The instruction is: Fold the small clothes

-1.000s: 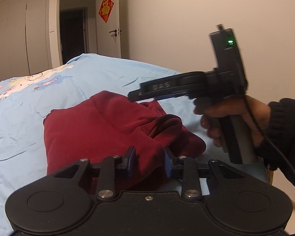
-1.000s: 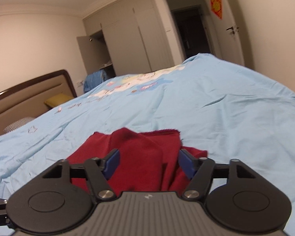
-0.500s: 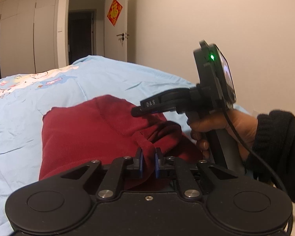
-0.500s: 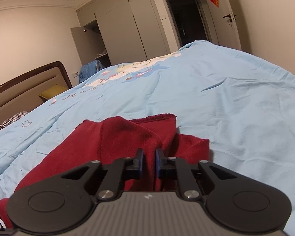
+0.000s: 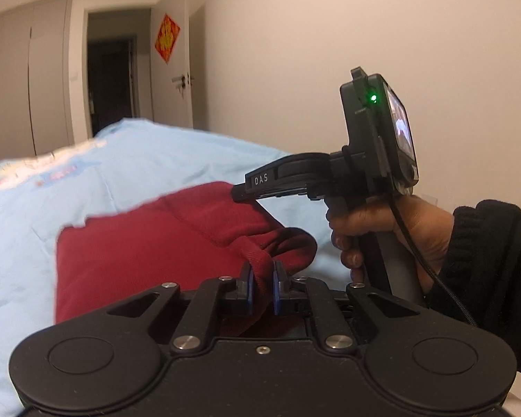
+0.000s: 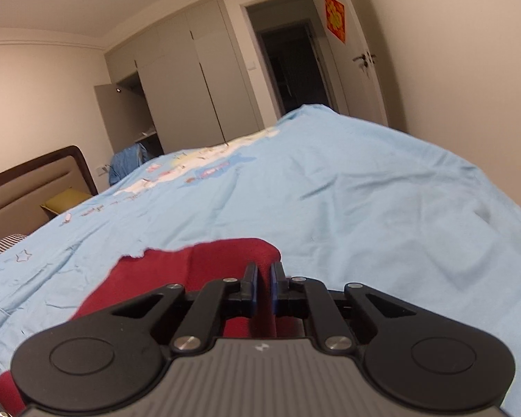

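Note:
A dark red garment (image 5: 149,243) lies on the light blue bedspread (image 5: 163,160). My left gripper (image 5: 262,276) is shut on a bunched edge of the red garment at its near right side. The right gripper (image 5: 238,194), held by a hand, pinches the cloth's far right part and holds it raised. In the right wrist view my right gripper (image 6: 262,278) is shut on a fold of the red garment (image 6: 205,267), which hangs lifted above the bedspread (image 6: 330,187).
A headboard (image 6: 24,180) stands at the left, with a blue garment (image 6: 125,163) beyond the bed. Wardrobes (image 6: 191,80) and a dark doorway (image 6: 295,66) are at the back. A plain wall (image 5: 364,52) runs close along the bed's right side.
Both grippers went from open to shut on the red garment, then rose, lifting its right side off the bedspread.

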The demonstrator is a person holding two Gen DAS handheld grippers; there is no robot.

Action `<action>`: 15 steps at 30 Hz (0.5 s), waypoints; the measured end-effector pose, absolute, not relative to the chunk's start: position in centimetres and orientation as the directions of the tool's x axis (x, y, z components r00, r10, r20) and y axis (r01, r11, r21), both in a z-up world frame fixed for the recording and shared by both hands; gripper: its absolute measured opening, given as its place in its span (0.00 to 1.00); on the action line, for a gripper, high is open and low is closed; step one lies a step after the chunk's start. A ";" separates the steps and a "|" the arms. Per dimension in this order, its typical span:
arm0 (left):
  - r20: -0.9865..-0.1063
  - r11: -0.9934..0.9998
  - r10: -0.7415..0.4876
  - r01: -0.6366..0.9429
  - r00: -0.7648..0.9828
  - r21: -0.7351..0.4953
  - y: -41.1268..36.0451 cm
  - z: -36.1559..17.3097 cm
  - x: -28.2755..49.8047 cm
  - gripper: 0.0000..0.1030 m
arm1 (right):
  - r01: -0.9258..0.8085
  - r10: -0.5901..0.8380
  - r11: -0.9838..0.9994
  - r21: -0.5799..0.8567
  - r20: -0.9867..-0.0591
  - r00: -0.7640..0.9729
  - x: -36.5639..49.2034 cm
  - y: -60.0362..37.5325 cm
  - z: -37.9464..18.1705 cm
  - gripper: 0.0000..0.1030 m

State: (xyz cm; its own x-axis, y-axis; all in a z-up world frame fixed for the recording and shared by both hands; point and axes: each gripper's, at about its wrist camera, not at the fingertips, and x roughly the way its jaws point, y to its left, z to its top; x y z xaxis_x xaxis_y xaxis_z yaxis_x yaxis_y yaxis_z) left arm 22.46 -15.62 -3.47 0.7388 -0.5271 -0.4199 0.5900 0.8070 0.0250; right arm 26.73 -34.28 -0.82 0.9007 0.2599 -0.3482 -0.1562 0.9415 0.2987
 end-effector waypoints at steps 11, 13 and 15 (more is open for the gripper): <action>-0.452 0.801 -0.549 0.597 0.703 -0.044 -15.4 -3.7 23.1 0.21 | -0.120 0.231 0.949 0.292 -0.384 0.894 26.5 -33.9 -2.6 0.13; -0.446 0.796 -0.565 0.601 0.694 -0.073 -14.9 -3.5 22.9 0.31 | -0.116 0.226 0.950 0.290 -0.383 0.896 26.3 -33.7 -2.4 0.17; -0.434 0.793 -0.580 0.600 0.690 -0.106 -14.7 -2.8 22.7 0.46 | -0.111 0.219 0.952 0.285 -0.384 0.897 26.1 -33.7 -2.4 0.30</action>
